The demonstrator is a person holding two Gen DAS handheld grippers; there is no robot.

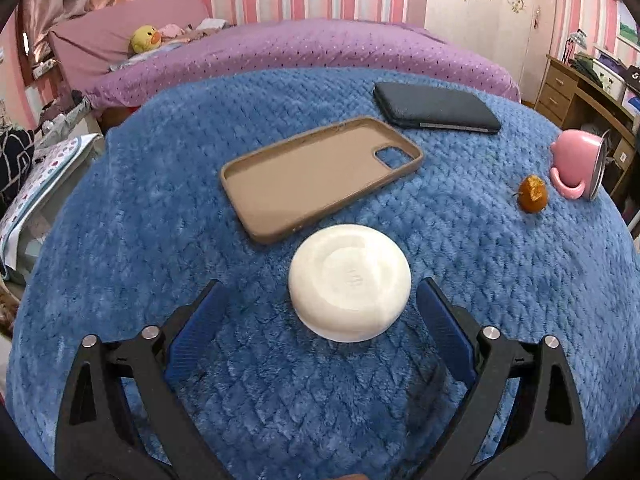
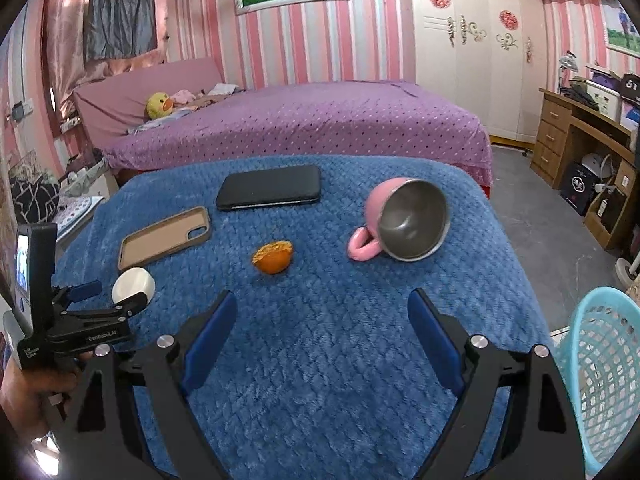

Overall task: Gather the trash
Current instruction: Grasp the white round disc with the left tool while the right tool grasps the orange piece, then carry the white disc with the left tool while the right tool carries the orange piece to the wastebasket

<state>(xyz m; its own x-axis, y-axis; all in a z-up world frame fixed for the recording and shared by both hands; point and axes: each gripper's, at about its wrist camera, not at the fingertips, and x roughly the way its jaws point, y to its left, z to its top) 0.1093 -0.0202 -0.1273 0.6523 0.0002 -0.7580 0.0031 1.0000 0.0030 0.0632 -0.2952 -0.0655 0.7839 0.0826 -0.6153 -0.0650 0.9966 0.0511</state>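
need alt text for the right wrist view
The open right gripper hovers over a blue blanket, facing a half orange and a tipped pink mug. A turquoise basket stands at right.

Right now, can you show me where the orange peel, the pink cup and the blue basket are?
orange peel [image 2: 272, 258]: right wrist view, on its smooth orange skin.
pink cup [image 2: 412, 218]: right wrist view, inside its shiny metal bowl.
blue basket [image 2: 600, 376]: right wrist view, on its mesh wall.
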